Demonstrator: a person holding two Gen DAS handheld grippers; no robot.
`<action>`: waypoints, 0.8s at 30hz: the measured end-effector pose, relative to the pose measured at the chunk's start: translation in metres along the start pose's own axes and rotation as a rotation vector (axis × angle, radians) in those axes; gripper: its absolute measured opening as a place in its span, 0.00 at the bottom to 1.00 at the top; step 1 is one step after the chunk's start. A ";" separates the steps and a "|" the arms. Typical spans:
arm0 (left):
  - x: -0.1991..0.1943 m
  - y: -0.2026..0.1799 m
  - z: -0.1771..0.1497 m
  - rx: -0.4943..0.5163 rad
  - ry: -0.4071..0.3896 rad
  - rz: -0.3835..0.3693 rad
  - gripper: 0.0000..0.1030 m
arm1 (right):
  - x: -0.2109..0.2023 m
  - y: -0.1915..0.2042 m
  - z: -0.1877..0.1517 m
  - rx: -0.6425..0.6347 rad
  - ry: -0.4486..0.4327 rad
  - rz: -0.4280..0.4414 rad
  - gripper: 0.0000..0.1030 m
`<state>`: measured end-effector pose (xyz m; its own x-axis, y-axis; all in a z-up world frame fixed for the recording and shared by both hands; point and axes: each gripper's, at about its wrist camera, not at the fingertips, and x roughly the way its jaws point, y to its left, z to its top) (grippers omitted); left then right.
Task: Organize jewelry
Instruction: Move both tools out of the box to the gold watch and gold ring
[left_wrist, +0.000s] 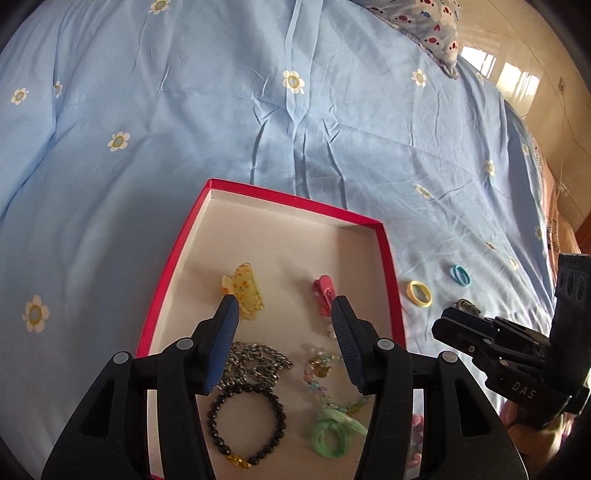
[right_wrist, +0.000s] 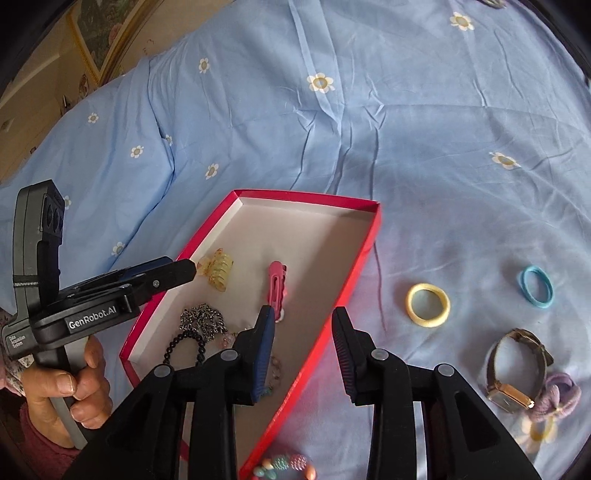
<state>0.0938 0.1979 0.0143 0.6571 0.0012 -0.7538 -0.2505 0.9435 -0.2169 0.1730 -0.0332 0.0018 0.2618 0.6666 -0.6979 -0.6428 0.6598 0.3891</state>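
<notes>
While my left gripper (left_wrist: 282, 314) hung parted and empty over the red box (left_wrist: 177, 258), its jewelry lay inside. My right gripper (right_wrist: 301, 321), parted and empty, straddled its rim; hair ties (right_wrist: 428, 304) and a watch (right_wrist: 513, 369) lay on the bed (right_wrist: 406, 129).

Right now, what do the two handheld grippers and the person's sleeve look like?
Both the left gripper and the right gripper are black plastic with ribbed blue finger pads. White lettering reads GenRobot.AI on the left body and DAS on the right. A dark red knit sleeve shows.

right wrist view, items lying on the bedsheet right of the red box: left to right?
yellow hair tie → watch → blue hair tie. The purple scrunchie overlaps the watch, so it is left out.
</notes>
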 end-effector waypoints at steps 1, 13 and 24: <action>-0.003 -0.004 -0.002 0.003 -0.002 -0.007 0.50 | -0.006 -0.005 -0.003 0.009 -0.005 -0.010 0.33; -0.004 -0.078 -0.018 0.088 0.033 -0.131 0.50 | -0.077 -0.071 -0.041 0.133 -0.075 -0.132 0.34; 0.019 -0.146 -0.028 0.195 0.104 -0.205 0.50 | -0.122 -0.116 -0.074 0.195 -0.104 -0.248 0.40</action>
<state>0.1236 0.0509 0.0142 0.6008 -0.2208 -0.7683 0.0279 0.9663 -0.2559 0.1625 -0.2168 -0.0032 0.4720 0.5022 -0.7246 -0.4028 0.8539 0.3294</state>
